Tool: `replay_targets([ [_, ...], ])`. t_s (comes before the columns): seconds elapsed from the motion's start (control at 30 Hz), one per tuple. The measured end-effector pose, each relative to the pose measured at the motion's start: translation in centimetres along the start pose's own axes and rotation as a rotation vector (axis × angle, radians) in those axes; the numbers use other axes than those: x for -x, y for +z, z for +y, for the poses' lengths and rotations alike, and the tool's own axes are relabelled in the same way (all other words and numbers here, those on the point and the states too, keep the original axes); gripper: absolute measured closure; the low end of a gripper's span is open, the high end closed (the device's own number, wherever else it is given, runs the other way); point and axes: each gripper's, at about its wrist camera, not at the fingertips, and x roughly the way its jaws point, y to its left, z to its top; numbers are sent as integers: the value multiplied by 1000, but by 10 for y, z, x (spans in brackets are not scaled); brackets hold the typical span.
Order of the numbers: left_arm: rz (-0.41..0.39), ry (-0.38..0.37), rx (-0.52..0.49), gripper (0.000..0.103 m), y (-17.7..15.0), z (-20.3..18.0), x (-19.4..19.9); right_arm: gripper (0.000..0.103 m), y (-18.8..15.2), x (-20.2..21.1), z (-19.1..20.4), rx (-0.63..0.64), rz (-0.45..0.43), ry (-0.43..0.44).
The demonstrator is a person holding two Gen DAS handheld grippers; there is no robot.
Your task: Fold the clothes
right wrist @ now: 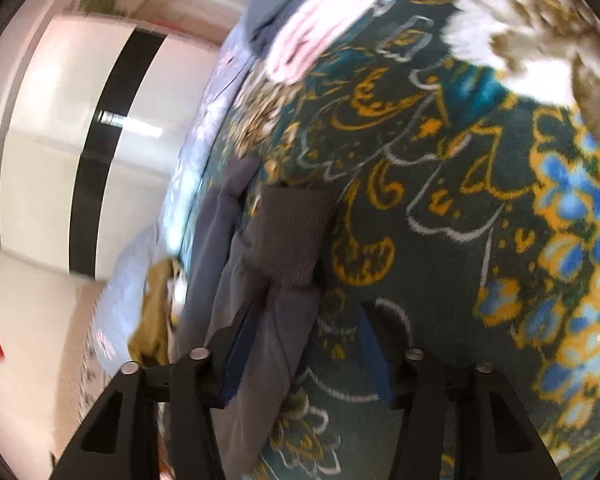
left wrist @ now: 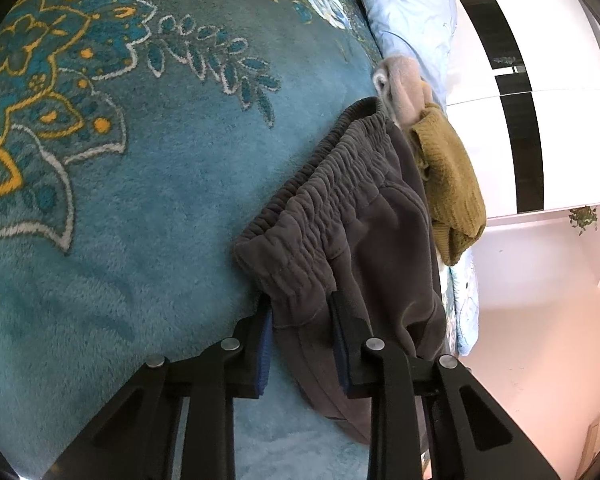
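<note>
left claw (left wrist: 300,316) around grey trousers (left wrist: 340,216), apparently

Dark grey sweatpants (left wrist: 364,216), elastic waistband bunched, ribbed cuff (right wrist: 292,236) flat on teal blanket (left wrist: 140,200)

Bed covered by teal floral blanket (left wrist: 148,208). Lying on it, near its edge: grey sweatpants (left wrist: 340,232), elastic waistband toward the blanket's middle. Beside them at the edge, mustard knit (left wrist: 448,184) and beige garment (left wrist: 400,84). Pale-blue quilt (left wrist: 412,12) along the same edge.
</note>
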Motion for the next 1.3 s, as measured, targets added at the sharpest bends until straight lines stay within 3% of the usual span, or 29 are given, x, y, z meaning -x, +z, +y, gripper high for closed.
replay_targets([
  [0.13, -1, 5, -2, 78, 0, -2, 0, 74, -3, -7, 7, 1, 3, -15],
  [0.27, -16, 5, -5, 84, -1, -6, 6, 96, -9, -15, 23, 36, 36, -45],
  [0.37, -37, 6, -27, 86, -4, -12, 17, 98, -11, -9, 40, 89, 21, -57],
  [0.6, -21, -29, -133, 87, -16, -31, 67, 98, -17, 61, 78, 186, -80, 64],
  [0.87, 57, -141, -12, 87, -8, -24, 78, 98, -11, 86, 102, 207, -102, 87],
  [1.03, 83, -244, 73, 87, 14, -44, 76, 98, 6, 70, 132, 199, -78, 59],
  [1.2, 76, -273, 116, 87, 40, -71, 64, 98, 31, 30, 174, 235, -15, -46],
  [1.3, 83, -298, 192, 87, 57, -80, 47, 98, 49, -4, 193, 235, 35, -115],
])
